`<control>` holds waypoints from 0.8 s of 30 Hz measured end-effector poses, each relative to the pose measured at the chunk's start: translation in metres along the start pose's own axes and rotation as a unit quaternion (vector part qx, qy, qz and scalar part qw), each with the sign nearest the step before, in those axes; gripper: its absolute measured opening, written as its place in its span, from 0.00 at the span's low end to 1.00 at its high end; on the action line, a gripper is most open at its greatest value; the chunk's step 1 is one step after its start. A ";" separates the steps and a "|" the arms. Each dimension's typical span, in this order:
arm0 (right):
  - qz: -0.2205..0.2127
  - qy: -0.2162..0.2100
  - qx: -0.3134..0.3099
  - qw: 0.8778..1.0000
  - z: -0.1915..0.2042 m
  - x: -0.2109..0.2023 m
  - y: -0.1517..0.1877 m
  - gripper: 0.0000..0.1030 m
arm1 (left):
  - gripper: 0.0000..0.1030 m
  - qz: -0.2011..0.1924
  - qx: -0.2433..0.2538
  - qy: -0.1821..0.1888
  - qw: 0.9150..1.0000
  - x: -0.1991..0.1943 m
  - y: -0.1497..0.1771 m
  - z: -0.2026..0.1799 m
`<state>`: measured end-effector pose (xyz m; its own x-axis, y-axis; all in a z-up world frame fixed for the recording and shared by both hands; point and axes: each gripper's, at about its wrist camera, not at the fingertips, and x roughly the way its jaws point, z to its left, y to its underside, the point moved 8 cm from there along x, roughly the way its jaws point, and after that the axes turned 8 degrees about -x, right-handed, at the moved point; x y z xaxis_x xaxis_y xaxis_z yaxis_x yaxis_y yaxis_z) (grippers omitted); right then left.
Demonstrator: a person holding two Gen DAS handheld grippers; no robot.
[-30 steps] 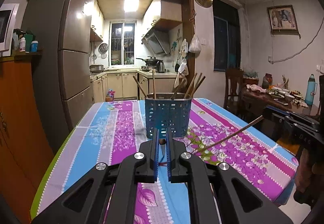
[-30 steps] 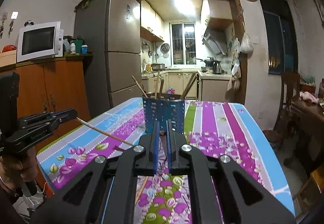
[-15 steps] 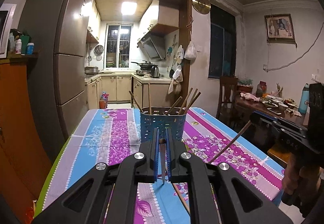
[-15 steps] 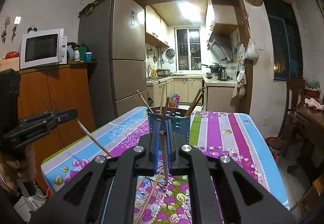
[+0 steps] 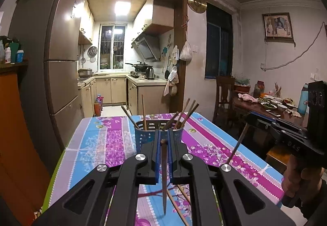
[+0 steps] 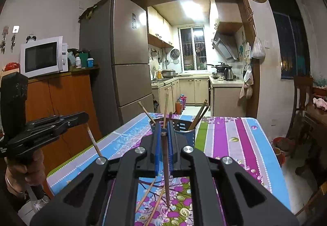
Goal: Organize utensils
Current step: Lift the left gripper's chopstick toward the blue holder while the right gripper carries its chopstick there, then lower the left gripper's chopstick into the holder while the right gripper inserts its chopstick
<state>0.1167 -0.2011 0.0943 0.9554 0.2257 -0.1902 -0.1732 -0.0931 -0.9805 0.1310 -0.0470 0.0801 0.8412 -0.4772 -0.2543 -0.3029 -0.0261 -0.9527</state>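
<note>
Chopsticks everywhere: one dark chopstick (image 5: pixel 164 174) clamped between the blue pads of the left gripper (image 5: pixel 163 140), hanging almost straight down, tip just above the tablecloth (image 5: pixel 98 144). Same picture on the other side: a second dark chopstick (image 6: pixel 166 168) pinched in the right gripper (image 6: pixel 163 134), jaws closed tight on its top end, point dangling over the floral print. Seen from across, too: right gripper off at the right edge of the left view, chopstick slanting down from its tip; left gripper at the left edge of the right view, likewise loaded. Straight ahead, the blue perforated holder (image 5: pixel 143 138) standing upright on the table, several more chopsticks (image 5: pixel 185 111) already inside and fanning out over the rim. Both grippers raised just short of that holder, held sticks not yet over its mouth. Still lying loose on the cloth beneath the grippers: a couple of pale chopsticks (image 6: pixel 146 195), crossed at angles. Behind the table, a tall fridge (image 6: pixel 126 58) and the lit kitchen (image 5: pixel 120 74).
</note>
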 end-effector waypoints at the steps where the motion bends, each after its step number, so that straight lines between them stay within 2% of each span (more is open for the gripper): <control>1: -0.001 -0.002 0.000 1.000 0.001 0.001 -0.003 0.05 | 0.07 0.000 0.000 -0.001 1.000 0.002 -0.003 0.000; 10: -0.010 -0.013 -0.012 1.000 0.008 0.002 -0.028 0.05 | 0.07 -0.005 0.017 -0.011 1.000 0.006 -0.019 -0.008; 24: 0.001 -0.021 -0.023 1.000 0.013 0.013 -0.038 0.05 | 0.07 -0.010 0.041 -0.085 0.995 0.022 -0.018 -0.004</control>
<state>0.1323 -0.1817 0.1284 0.9441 0.2653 -0.1957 -0.1637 -0.1380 -0.9768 0.1530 -0.0600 0.0920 0.9125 -0.3214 -0.2529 -0.2536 0.0403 -0.9665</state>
